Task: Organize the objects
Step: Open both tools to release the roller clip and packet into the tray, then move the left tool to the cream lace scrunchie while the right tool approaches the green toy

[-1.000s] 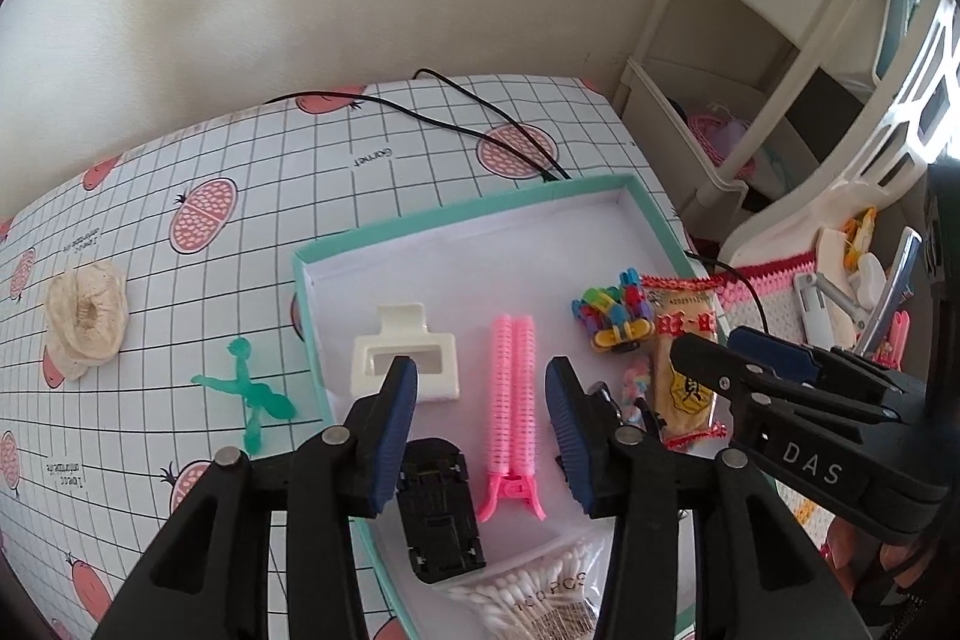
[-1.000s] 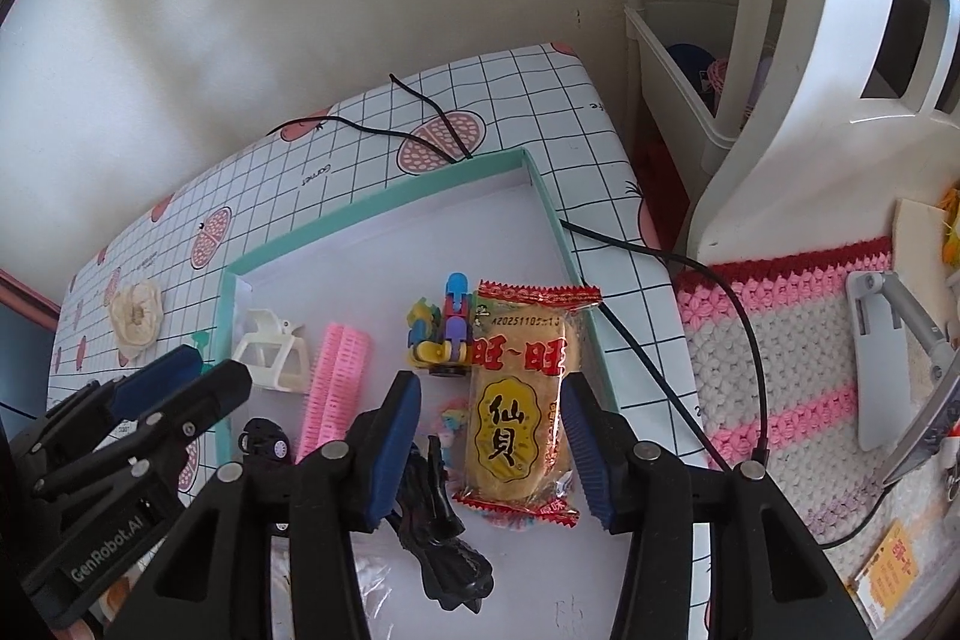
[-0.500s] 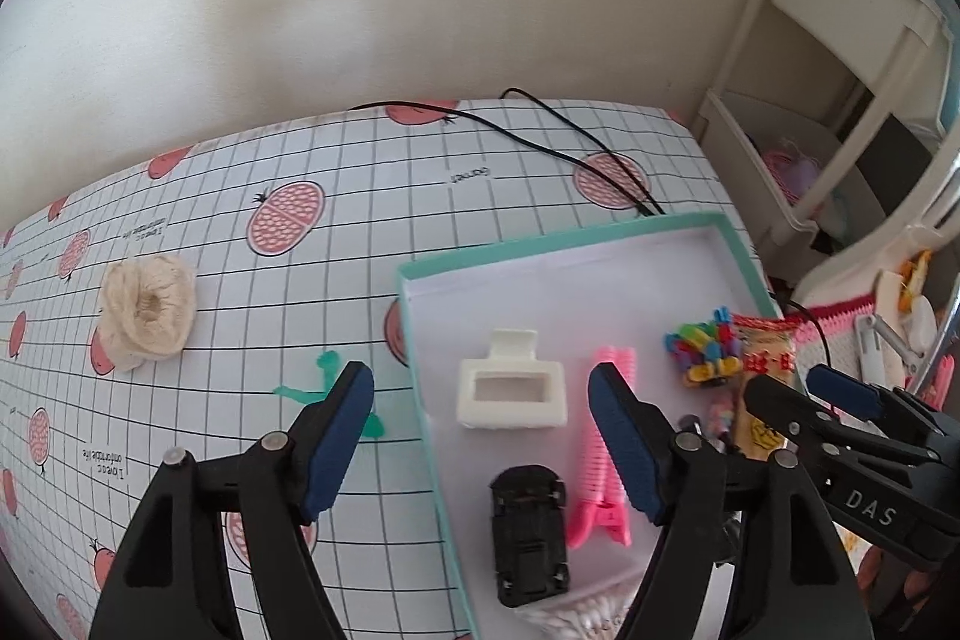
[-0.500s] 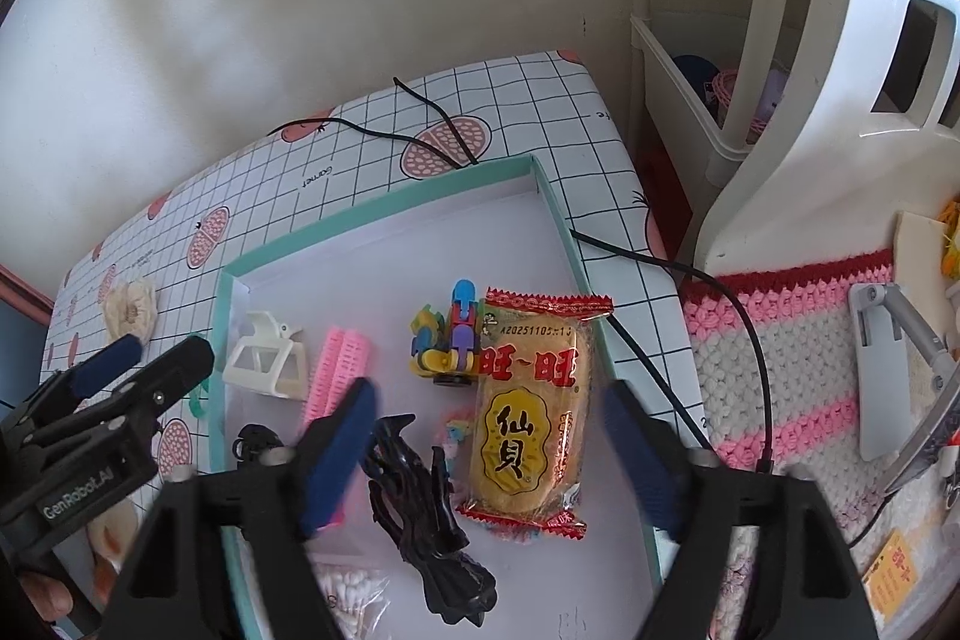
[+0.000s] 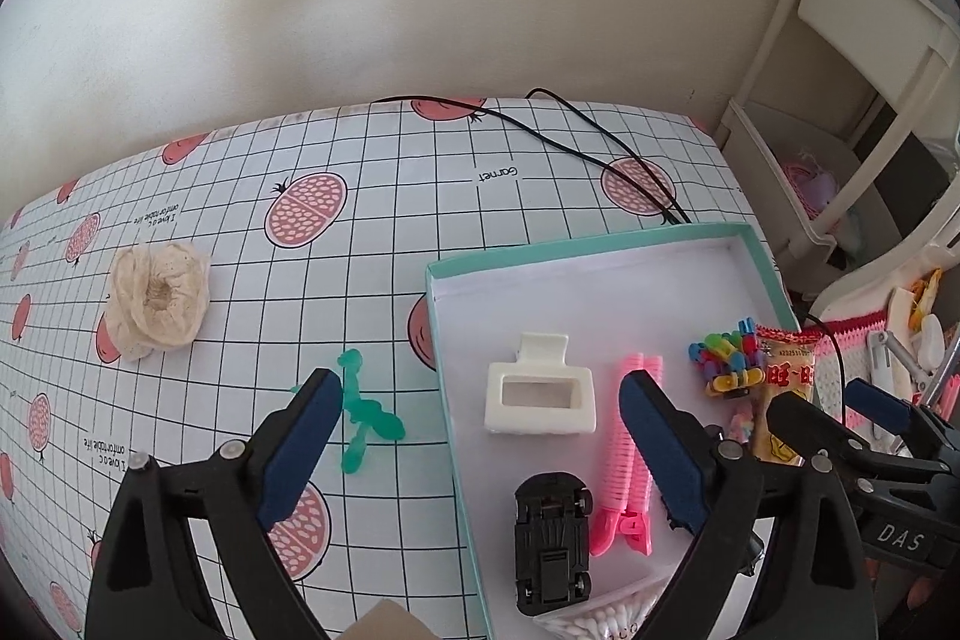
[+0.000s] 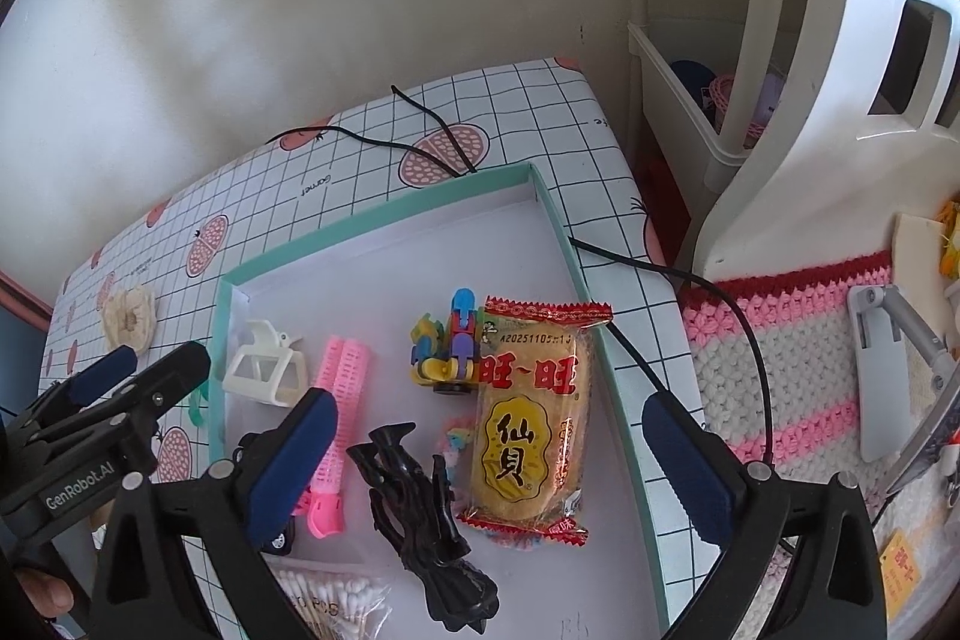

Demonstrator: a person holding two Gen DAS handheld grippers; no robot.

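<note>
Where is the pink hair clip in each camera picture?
Left wrist view: the pink hair clip lies in the tray, lower right of centre, right of the white claw clip.
Right wrist view: it lies lower left of centre.
Shared landmark: the white claw clip, just left of it in both.
</note>
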